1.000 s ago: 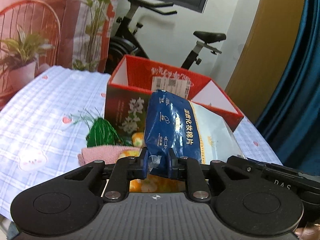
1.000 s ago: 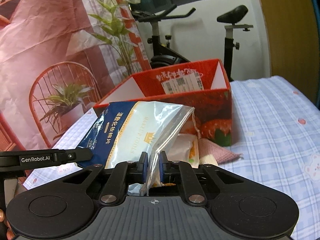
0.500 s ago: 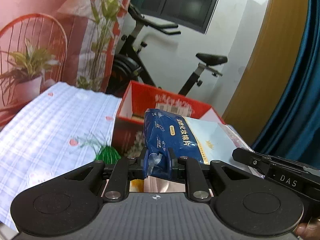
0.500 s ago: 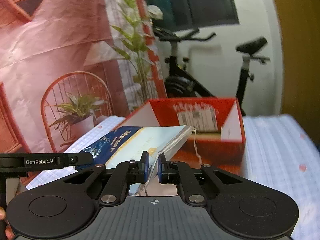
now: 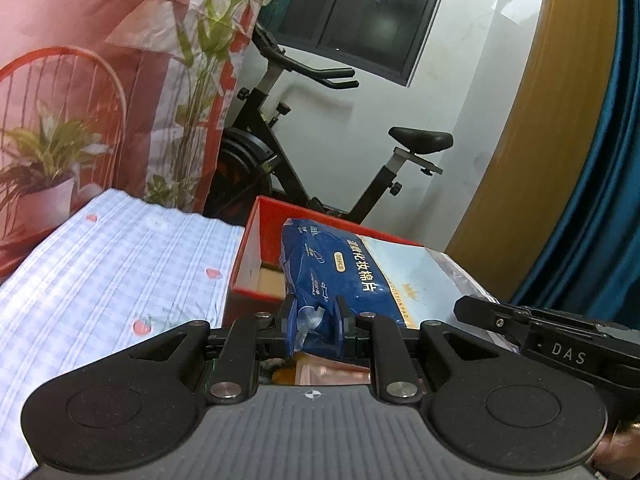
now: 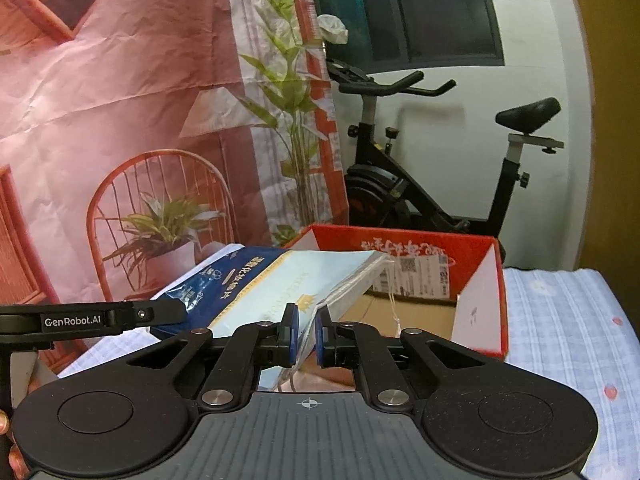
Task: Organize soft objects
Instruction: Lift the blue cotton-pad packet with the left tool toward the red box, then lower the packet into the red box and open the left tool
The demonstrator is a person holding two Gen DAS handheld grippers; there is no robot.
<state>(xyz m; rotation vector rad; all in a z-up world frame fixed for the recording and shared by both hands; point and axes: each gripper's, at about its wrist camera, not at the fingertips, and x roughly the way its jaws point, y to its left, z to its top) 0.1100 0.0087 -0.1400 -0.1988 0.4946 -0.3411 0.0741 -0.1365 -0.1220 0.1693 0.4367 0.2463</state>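
Left wrist view: the blue end of the pack [image 5: 344, 276] is clamped by the left gripper [image 5: 313, 322], held over the near edge of the red box [image 5: 250, 256].

Right wrist view: the pack's clear end [image 6: 304, 280] is pinched by the right gripper [image 6: 306, 334], left of the box [image 6: 484, 300] on the cloth [image 6: 568, 320].

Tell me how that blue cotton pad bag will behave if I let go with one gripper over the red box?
The cotton pad bag looks soft and glossy, so it would probably flop from the remaining pinch. The left gripper and right gripper each hold only crumpled plastic edge, so it may slip. It seems light for its size, likely dropping gently into the red box.
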